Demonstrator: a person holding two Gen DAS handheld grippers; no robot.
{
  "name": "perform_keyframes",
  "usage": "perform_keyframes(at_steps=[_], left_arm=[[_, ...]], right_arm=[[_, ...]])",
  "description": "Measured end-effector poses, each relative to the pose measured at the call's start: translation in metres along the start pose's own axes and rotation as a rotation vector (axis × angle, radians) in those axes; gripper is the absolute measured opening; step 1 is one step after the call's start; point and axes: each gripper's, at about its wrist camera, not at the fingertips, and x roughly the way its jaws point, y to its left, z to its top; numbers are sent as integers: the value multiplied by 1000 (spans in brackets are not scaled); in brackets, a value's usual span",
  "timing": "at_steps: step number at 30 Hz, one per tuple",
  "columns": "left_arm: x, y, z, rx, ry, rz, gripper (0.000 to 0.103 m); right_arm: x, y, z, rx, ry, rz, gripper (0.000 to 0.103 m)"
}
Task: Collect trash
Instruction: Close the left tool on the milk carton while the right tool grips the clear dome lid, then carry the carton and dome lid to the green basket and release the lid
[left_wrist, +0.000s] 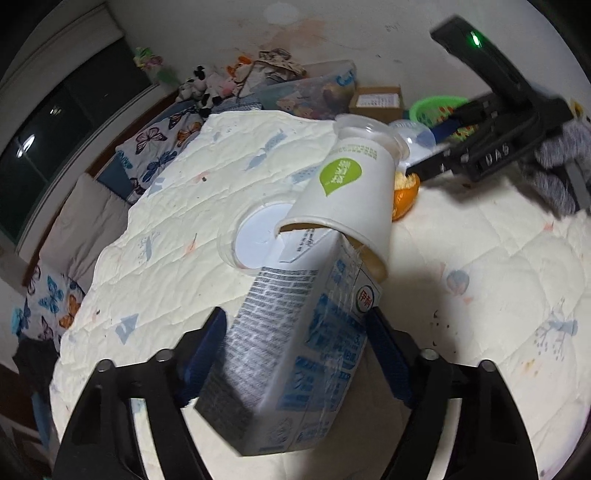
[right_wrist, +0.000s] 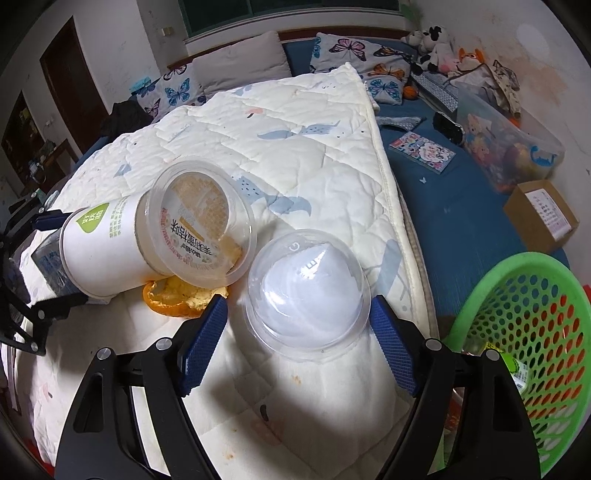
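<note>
The left gripper (left_wrist: 295, 350) is clamped on a milk carton (left_wrist: 291, 354), whose top end is pushed into the mouth of a paper cup (left_wrist: 347, 195) (green leaf logo) — the cup rests tilted over an orange peel (right_wrist: 177, 299) on the quilt (right_wrist: 295, 147). The right gripper (right_wrist: 297, 325) has its fingers spread wide around a clear dome lid (right_wrist: 306, 291), pads beside its rim, contact unclear. A green basket (right_wrist: 517, 332) stands to its right — near the quilt's edge
</note>
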Motion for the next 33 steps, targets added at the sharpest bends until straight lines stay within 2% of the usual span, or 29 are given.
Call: perform_keyframes(at_steps=[3, 4, 7, 9, 17, 26, 33], left_arm=[[-6, 7, 0, -71, -7, -17, 57], [-9, 7, 0, -92, -11, -21, 53], [-14, 6, -2, -130, -12, -12, 46], [-19, 4, -3, -153, -20, -12, 44], [-35, 0, -14, -282, -16, -3, 43], [-76, -23, -17, -326, -60, 18, 43], [-95, -47, -1, -328, -107, -7, 43]], right_arm=[[-2, 1, -1, -3, -7, -7, 75], [-2, 1, -1, 0, -7, -5, 70], [-4, 0, -2, 11, -11, -8, 64], [-7, -3, -3, 28, -15, 4, 64], [-32, 4, -15, 29, -51, 31, 64], [-68, 4, -33, 31, -95, 39, 64], [-92, -24, -56, 77, -110, -8, 64]])
